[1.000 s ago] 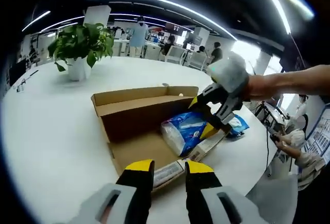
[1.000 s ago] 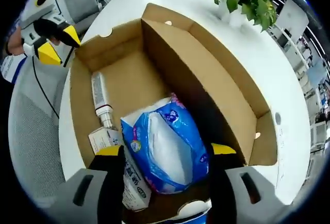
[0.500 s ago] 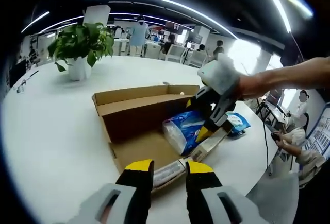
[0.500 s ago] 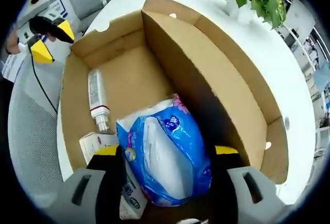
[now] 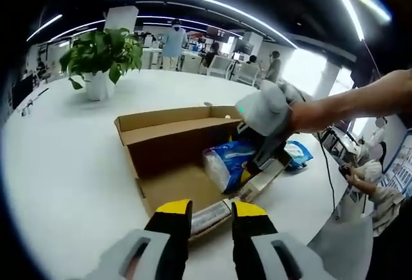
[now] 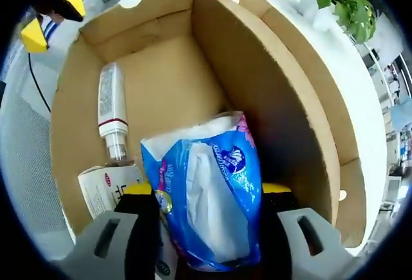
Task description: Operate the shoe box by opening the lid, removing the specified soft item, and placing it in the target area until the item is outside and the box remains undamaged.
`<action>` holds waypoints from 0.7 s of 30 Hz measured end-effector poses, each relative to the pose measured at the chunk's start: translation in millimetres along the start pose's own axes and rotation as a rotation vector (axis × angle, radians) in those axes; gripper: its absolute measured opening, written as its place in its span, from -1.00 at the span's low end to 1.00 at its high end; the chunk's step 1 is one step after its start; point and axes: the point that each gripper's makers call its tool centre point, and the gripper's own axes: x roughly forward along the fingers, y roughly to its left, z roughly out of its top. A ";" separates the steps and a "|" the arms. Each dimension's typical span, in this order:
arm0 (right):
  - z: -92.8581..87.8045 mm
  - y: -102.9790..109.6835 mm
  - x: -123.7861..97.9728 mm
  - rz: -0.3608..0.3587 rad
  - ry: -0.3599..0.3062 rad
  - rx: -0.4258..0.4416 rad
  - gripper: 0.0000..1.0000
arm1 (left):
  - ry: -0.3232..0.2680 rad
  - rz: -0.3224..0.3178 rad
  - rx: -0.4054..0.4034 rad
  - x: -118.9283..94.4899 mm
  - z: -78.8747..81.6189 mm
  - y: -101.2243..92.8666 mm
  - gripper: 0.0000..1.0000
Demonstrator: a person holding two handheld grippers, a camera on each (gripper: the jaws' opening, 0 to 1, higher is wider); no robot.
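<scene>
We stand in a large office with ceiling lights, at a round white table (image 5: 71, 164). A potted plant (image 5: 103, 58) stands far on it, and a small blue packet (image 5: 297, 153) lies beside the box. The shoe box (image 5: 170, 145) is open, its lid standing up behind. Inside it we see a blue and white soft pack (image 6: 209, 196), a white tube (image 6: 111, 119) lying flat, and a small white carton (image 6: 103, 186) just beside the pack. Our right tongs (image 6: 206, 196) reach into the box, one jaw on each side of the soft pack; we cannot tell if they press it. Our left tongs (image 5: 210, 210) hover before the box, jaws apart and holding nothing.
</scene>
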 end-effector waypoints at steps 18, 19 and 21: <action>1.5 9.7 -11.4 -0.026 -0.080 0.053 -0.42 | -0.008 0.002 -0.008 -0.7 1.3 1.2 -0.52; 1.3 9.7 -11.3 -0.028 -0.080 0.052 -0.42 | -0.008 0.001 -0.005 -0.8 1.5 1.0 -0.52; 2.0 9.7 -12.7 -0.034 -0.083 0.052 -0.44 | -0.009 0.000 -0.006 -0.9 1.9 1.5 -0.52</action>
